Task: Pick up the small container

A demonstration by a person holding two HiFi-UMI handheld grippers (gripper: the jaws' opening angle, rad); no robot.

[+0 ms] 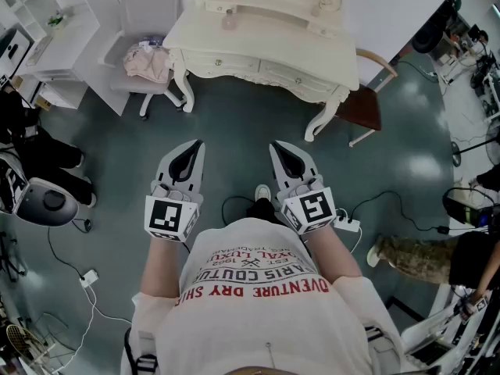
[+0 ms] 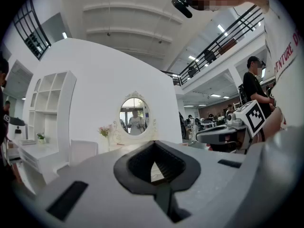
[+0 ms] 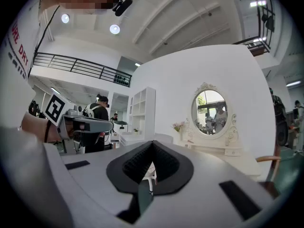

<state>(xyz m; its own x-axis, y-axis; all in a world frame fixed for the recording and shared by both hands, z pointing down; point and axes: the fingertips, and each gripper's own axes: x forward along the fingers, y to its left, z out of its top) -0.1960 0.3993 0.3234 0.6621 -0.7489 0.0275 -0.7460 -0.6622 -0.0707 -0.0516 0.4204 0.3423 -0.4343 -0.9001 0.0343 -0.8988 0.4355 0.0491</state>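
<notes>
A white dressing table stands ahead of me across the grey-green floor. On its top sits a small pale item, too small to tell whether it is the container. My left gripper and right gripper are held side by side at waist height and point at the table, well short of it. Both are shut with nothing between the jaws. In the left gripper view the left gripper faces the table's oval mirror. In the right gripper view the right gripper faces the mirror too.
A white chair with pink cloth stands left of the table, and a wooden chair at its right. A white shelf unit is far left. Cables and a power strip lie by my feet. People are at left and right.
</notes>
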